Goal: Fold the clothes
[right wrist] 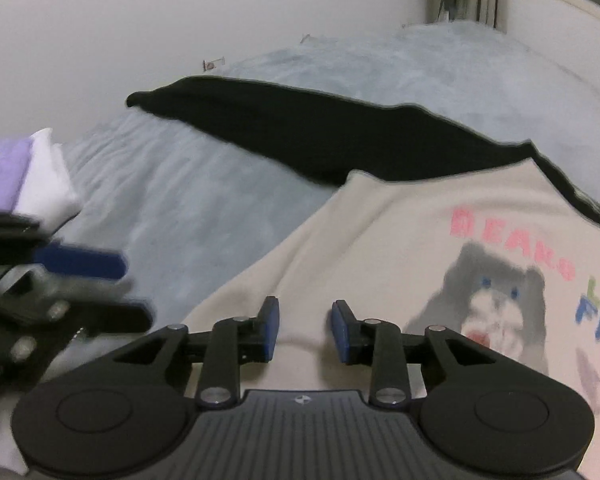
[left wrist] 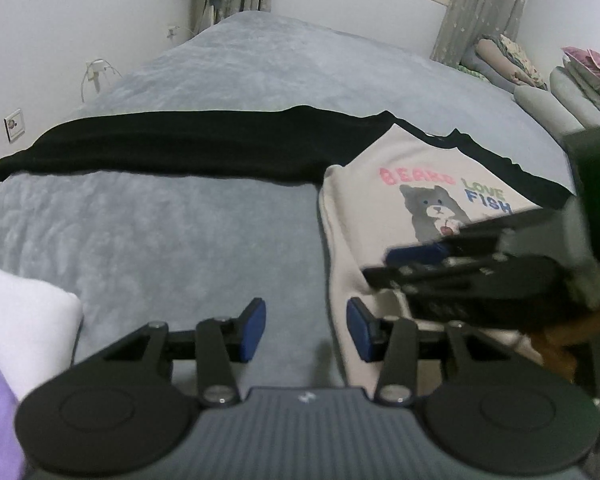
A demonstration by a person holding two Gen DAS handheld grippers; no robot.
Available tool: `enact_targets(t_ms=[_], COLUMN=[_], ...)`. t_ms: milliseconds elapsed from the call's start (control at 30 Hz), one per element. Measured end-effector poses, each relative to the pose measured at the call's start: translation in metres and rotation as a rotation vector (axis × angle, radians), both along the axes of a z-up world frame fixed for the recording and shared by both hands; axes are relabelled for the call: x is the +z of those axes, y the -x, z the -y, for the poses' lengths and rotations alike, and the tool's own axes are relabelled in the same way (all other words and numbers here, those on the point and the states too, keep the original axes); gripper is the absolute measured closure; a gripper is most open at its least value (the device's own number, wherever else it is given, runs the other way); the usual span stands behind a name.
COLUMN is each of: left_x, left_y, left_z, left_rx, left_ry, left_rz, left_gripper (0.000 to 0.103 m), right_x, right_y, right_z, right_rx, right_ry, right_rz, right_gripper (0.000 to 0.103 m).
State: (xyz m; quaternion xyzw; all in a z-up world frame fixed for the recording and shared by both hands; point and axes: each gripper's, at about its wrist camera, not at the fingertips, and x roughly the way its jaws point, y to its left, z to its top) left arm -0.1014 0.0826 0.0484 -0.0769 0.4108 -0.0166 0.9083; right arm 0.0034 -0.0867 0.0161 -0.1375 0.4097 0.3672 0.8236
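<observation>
A: Item: cream long-sleeved shirt with black raglan sleeves and a bear print (left wrist: pixel 384 184), lying face up on the grey plush bedspread (left wrist: pixel 180 240), one black sleeve (left wrist: pixel 160 148) stretched flat to my left.

B: Tools?

A: My left gripper (left wrist: pixel 306 330) and right gripper (right wrist: pixel 305 330), both spread, holding nothing. I judge a sleeve fold due next, needing a pinch at the cuff.

B: Room?

A: Bare bedspread beyond; folded white and lilac cloth (right wrist: pixel 32 176) sits near my left.

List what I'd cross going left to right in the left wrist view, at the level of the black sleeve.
Wall socket → black sleeve → cream shirt body with the bear print → right gripper, jaws blurred.
</observation>
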Motion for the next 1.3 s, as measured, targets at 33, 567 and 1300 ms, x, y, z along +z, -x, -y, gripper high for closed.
enact_targets(t_ms=[33, 567, 1300], left_x=[0.000, -0.013, -0.023], left_y=[0.000, 0.026, 0.064], left_z=[0.000, 0.024, 0.035], left_rx=[-0.004, -0.110, -0.179], left_ry=[0.002, 0.012, 0.076], left_rz=[-0.001, -0.054, -0.030], left_gripper=[0.062, 0.062, 0.099], right_x=[0.001, 0.008, 0.013], right_y=[0.004, 0.129, 0.128], right_z=[0.005, 0.061, 0.224], right_rx=[0.005, -0.066, -0.360], right_ry=[0.002, 0.029, 0.057], right_rz=[-0.023, -0.037, -0.045], right_gripper=[0.072, 0.067, 0.068])
